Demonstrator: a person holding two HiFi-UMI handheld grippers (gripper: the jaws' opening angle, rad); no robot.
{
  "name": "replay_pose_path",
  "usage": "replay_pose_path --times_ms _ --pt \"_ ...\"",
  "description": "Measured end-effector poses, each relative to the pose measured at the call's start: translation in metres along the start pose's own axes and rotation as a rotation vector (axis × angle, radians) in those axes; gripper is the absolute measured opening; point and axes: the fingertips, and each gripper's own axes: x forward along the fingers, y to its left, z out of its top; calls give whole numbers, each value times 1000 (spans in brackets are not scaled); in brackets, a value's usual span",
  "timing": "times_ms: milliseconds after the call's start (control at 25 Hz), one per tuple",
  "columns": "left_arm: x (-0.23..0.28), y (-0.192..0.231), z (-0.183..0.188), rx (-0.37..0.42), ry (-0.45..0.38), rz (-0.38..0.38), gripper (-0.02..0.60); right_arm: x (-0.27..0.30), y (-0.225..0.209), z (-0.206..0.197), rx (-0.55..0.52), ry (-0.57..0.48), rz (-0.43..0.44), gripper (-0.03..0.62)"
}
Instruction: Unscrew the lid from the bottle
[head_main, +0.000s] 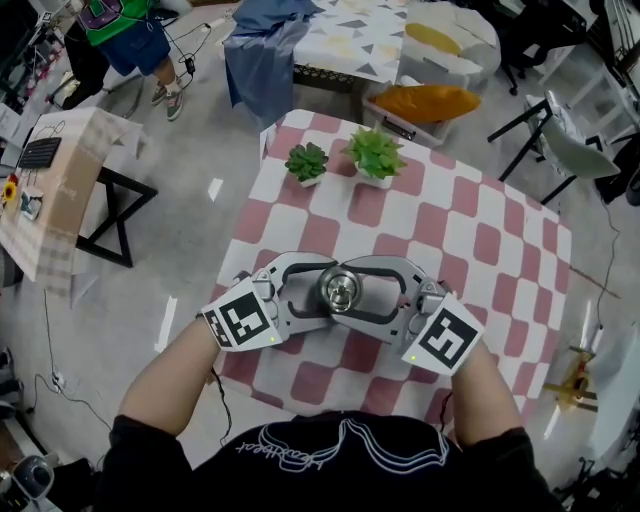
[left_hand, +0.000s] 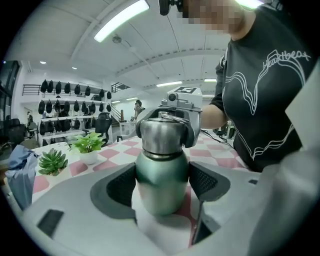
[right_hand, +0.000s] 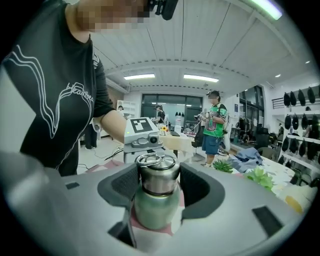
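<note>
right gripper (right_hand: 158, 183) tight on bottle lid (right_hand: 158, 174)

The bottle (left_hand: 161, 182) has a green metal body with a smooth satin sheen. Its lid (left_hand: 161, 134) is brushed steel, brighter and reflective. The left gripper (left_hand: 161, 187) and right gripper (right_hand: 156, 192) are smooth matt white plastic, and their pads (left_hand: 116, 186) look dark, finely ribbed and rubbery. A matt checked cloth covers the table (head_main: 480, 250).

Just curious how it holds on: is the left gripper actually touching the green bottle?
Touching. The left gripper view shows the left gripper with its dark pads pressed against both sides of the green bottle.
</note>
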Motion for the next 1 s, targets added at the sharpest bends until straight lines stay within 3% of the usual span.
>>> replay_pose_path --times_ms 200,480,560,840,1000 --pt "-1 -1 1 4 -4 -33 336 0 1 1 -10 -17 64 256" --pt "0 1 1 -14 9 8 336 0 1 0 -1 -21 60 265" --pt "1 0 1 -32 7 43 336 -2 2 2 13 -18 54 316" --pt "1 1 1 -99 19 209 334 -23 -9 32 80 -138 -144 348" --pt "2 0 -1 -150 39 323 334 -29 -6 28 99 -117 -253 348"
